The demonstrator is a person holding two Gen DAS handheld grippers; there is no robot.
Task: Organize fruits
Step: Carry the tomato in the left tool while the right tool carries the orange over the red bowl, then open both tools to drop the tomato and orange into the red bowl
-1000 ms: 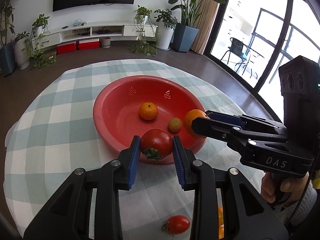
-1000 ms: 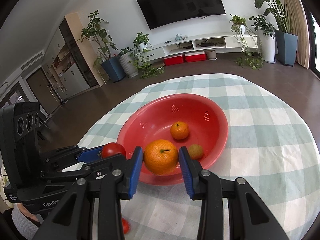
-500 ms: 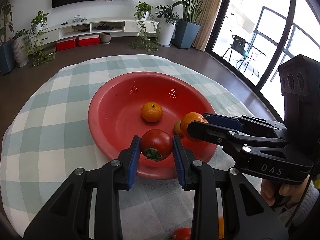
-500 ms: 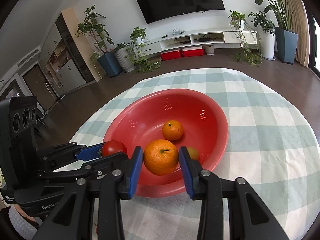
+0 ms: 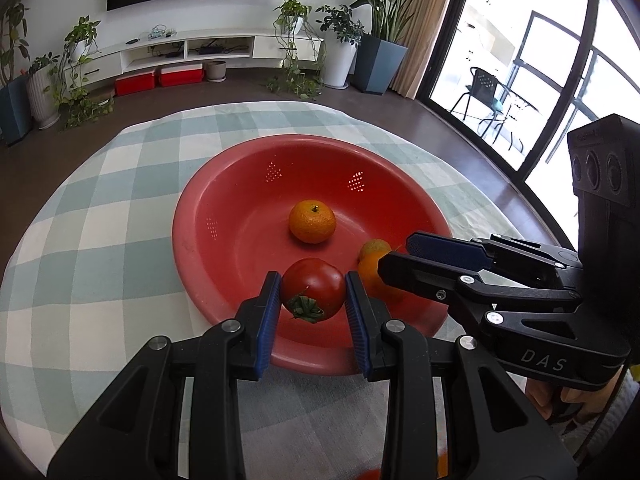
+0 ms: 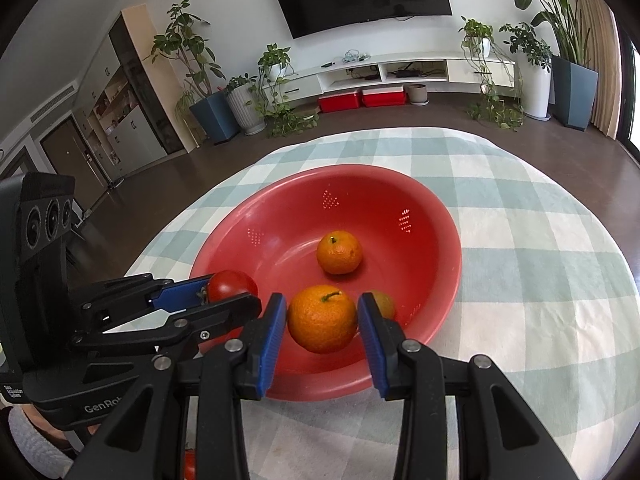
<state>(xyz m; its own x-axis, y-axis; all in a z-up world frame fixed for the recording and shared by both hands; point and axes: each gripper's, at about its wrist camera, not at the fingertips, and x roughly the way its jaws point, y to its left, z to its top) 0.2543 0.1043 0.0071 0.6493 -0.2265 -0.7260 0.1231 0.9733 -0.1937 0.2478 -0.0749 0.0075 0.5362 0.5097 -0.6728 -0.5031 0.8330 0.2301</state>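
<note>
A red bowl (image 5: 208, 248) (image 6: 436, 248) sits on the checked tablecloth with a small orange (image 5: 312, 221) (image 6: 339, 252) and a small greenish-brown fruit (image 5: 374, 247) (image 6: 385, 304) inside. My left gripper (image 5: 313, 304) is shut on a red tomato (image 5: 313, 289) (image 6: 231, 285) over the bowl's near rim. Beside it, my right gripper (image 6: 322, 320) is shut on a larger orange (image 6: 322, 318) (image 5: 368, 274), also above the bowl's near side. Each gripper shows in the other's view.
The round table carries a green-and-white checked cloth (image 5: 100, 216) (image 6: 540, 280). Another tomato (image 6: 189, 464) lies on the cloth near the front edge, under the grippers. A person's hand (image 5: 560, 396) holds the right gripper's handle. Potted plants and a TV unit stand far behind.
Both grippers have moved forward and slightly down over the bowl's near rim, each still holding its fruit. The loose tomato on the cloth has slipped almost out of the left wrist view.
</note>
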